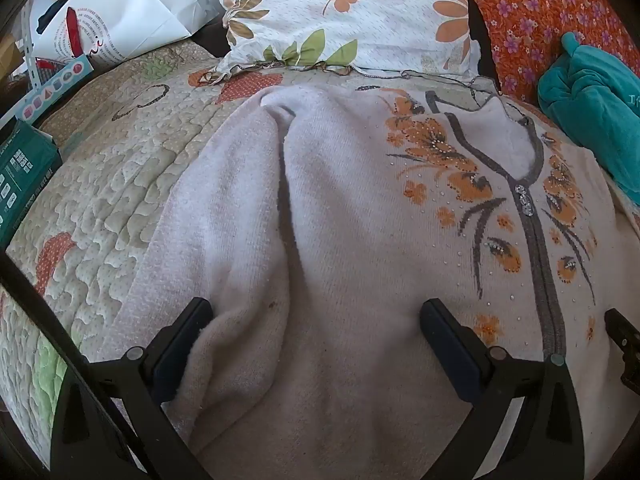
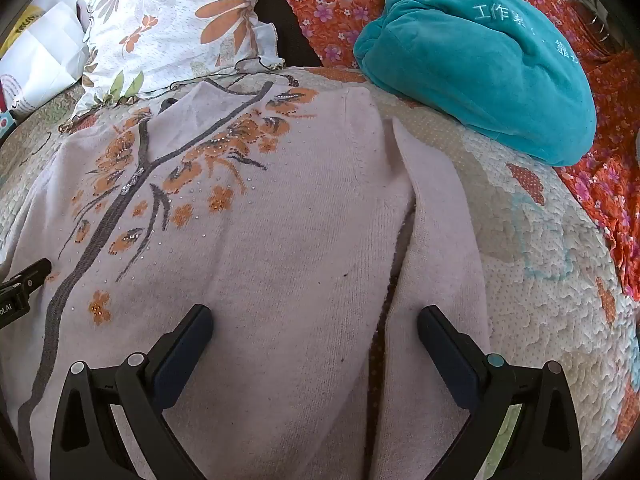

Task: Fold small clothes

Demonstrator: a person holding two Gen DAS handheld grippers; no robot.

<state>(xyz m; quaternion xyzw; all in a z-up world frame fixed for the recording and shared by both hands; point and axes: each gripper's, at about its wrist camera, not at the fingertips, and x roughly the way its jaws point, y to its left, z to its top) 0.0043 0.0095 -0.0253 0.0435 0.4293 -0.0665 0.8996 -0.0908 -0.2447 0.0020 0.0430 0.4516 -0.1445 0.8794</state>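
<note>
both grippers [image 1: 316,320] [image 2: 316,328] wide apart above flat sweater [image 1: 360,240], quilt [image 1: 100,184] bare at both edges

Sweater [image 1: 344,208] fuzzy matt knit, beaded flowers; bedspread [image 1: 100,184] puckered quilted cloth; teal bundle [image 2: 480,64] plush velvet

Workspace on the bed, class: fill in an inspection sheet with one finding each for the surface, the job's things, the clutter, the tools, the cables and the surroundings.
Surface: quilted bedspread, pale with orange patches, lightly rumpled.
Job's things: pale cardigan lying flat, front up, closed down the middle, orange flowers near the collar; left sleeve and right sleeve lie alongside the body, unfolded.
Clutter: bundled teal garment, green box, white paper bag.
Tools: left tool and right tool both wide open over the lower cardigan, holding nothing.
Cables: nothing seen.
Surroundings: floral pillow and orange flowered cloth border the bedspread.
</note>
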